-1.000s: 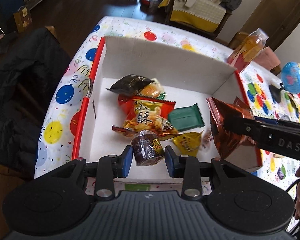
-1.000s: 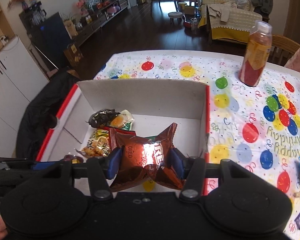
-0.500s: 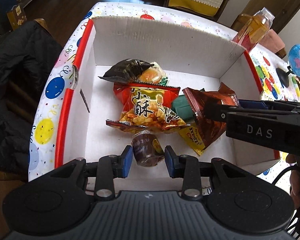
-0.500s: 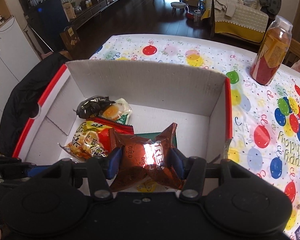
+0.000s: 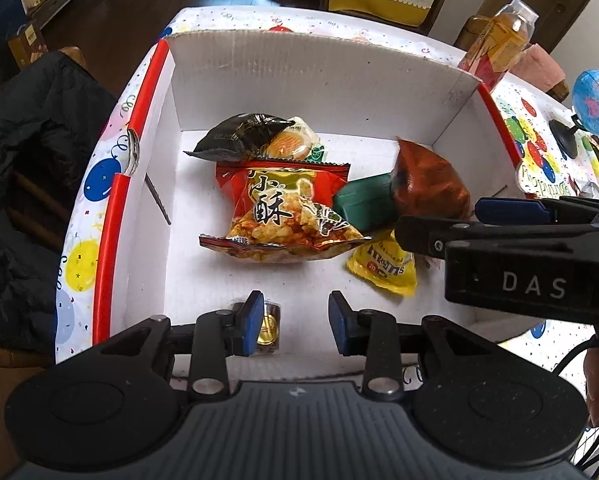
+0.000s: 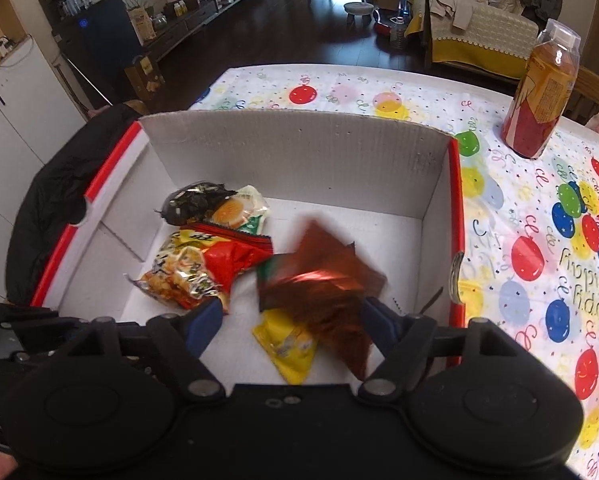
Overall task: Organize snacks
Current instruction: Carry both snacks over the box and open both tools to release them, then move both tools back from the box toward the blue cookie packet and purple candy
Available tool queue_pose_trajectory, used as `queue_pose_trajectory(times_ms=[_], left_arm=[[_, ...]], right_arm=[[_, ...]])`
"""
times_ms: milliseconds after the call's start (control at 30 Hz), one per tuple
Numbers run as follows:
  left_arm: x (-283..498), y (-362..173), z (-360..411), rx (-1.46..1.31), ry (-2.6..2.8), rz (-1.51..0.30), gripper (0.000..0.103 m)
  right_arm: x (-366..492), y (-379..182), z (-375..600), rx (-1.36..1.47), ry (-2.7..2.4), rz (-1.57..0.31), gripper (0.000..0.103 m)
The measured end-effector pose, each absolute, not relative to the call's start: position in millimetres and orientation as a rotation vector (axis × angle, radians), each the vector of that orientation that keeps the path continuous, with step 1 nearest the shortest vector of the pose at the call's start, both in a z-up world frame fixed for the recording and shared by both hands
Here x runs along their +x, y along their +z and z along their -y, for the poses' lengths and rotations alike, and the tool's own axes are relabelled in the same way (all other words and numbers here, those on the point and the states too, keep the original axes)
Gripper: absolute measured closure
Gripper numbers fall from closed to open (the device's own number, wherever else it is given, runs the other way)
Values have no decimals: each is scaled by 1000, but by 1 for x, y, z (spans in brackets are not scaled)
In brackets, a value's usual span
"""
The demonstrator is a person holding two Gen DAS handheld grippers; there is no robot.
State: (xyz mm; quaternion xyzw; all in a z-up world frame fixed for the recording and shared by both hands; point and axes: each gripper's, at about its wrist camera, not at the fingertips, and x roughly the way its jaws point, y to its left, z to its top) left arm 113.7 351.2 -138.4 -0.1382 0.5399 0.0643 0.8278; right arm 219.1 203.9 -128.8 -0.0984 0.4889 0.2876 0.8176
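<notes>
A white cardboard box (image 5: 299, 80) (image 6: 299, 152) with red rims holds a red-and-yellow chip bag (image 5: 283, 212) (image 6: 203, 268), a black packet (image 5: 239, 136), a green packet (image 5: 363, 204) and a yellow candy packet (image 5: 383, 268) (image 6: 287, 344). My left gripper (image 5: 295, 322) hangs over the box's near end. A small brown cup snack (image 5: 269, 328) lies below it beside the left pad, clear of the right pad. My right gripper (image 6: 291, 322) (image 5: 439, 216) has its jaws opening. The shiny brown packet (image 6: 319, 280) (image 5: 427, 184) is blurred, slipping down between them onto the other snacks.
An orange drink bottle (image 6: 543, 92) (image 5: 495, 44) stands on the balloon-print tablecloth (image 6: 559, 240) right of the box. A small blue globe (image 5: 595, 104) sits further right. A black jacket (image 5: 27, 160) hangs on a chair left of the table.
The right jaws have spread and the brown packet has slid out of their grip into the box. The small brown cup has left the left pads and now lies lower, beside the left one.
</notes>
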Motion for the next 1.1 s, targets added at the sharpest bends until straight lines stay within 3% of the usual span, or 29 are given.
queue_pose_trajectory(times_ms=[733, 967, 1100], left_arm=[[70, -80, -324, -262, 99, -984, 62], [63, -58, -303, -225, 79, -918, 55], [62, -49, -289, -211, 63, -892, 49]], right_arm=[[172, -64, -147, -76, 632, -918, 16], [155, -42, -117, -32, 615, -864, 13], [149, -35, -97, -4, 605, -846, 5]])
